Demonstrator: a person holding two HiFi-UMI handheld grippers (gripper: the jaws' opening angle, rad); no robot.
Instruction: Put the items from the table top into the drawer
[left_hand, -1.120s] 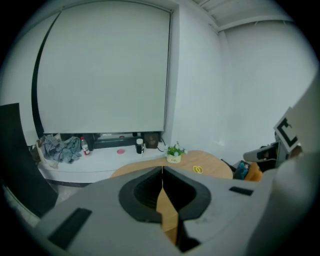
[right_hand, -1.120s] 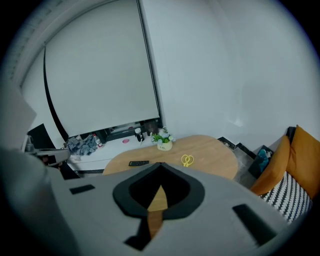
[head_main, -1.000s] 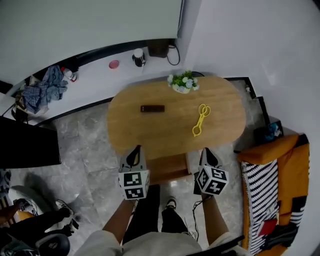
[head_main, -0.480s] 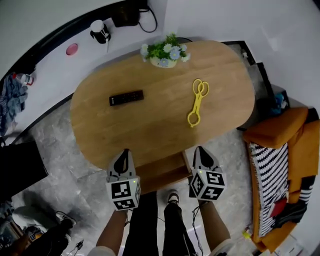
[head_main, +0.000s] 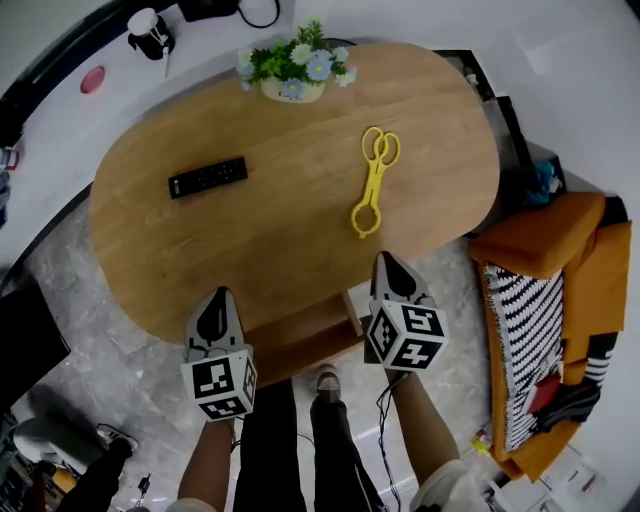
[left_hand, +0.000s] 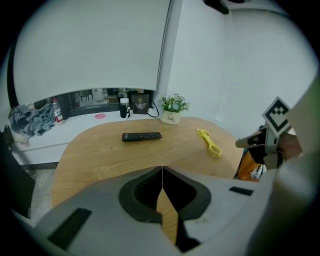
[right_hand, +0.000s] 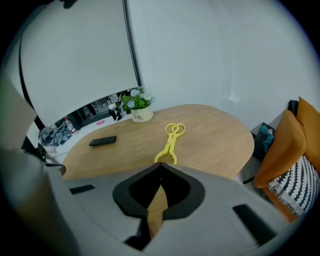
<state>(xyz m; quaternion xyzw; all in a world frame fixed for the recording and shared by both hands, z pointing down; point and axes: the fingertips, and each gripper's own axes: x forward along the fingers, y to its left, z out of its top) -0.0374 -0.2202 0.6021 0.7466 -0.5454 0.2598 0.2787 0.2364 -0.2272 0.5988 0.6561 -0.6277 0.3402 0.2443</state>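
A black remote control (head_main: 207, 177) (left_hand: 142, 136) (right_hand: 103, 141) lies on the left part of the oval wooden table (head_main: 150, 260). Yellow tongs (head_main: 372, 181) (left_hand: 209, 141) (right_hand: 171, 140) lie right of centre, handles toward the near edge. The wooden drawer (head_main: 305, 338) shows under the table's near edge, between the two grippers. My left gripper (head_main: 213, 306) hangs over the near left edge, jaws shut and empty. At the near right edge my right gripper (head_main: 388, 268) is shut too, just short of the tongs.
A white pot of flowers (head_main: 292, 70) (left_hand: 172, 108) (right_hand: 139, 107) stands at the table's far edge. Behind it a white ledge carries a black-and-white jar (head_main: 148, 32) and a pink dish (head_main: 92, 79). An orange sofa with a striped cushion (head_main: 535, 340) is at the right. The person's legs (head_main: 290, 450) stand below the drawer.
Both grippers have come down toward the table's near edge. The view has moved in closer over the table, so the remote and tongs look larger.
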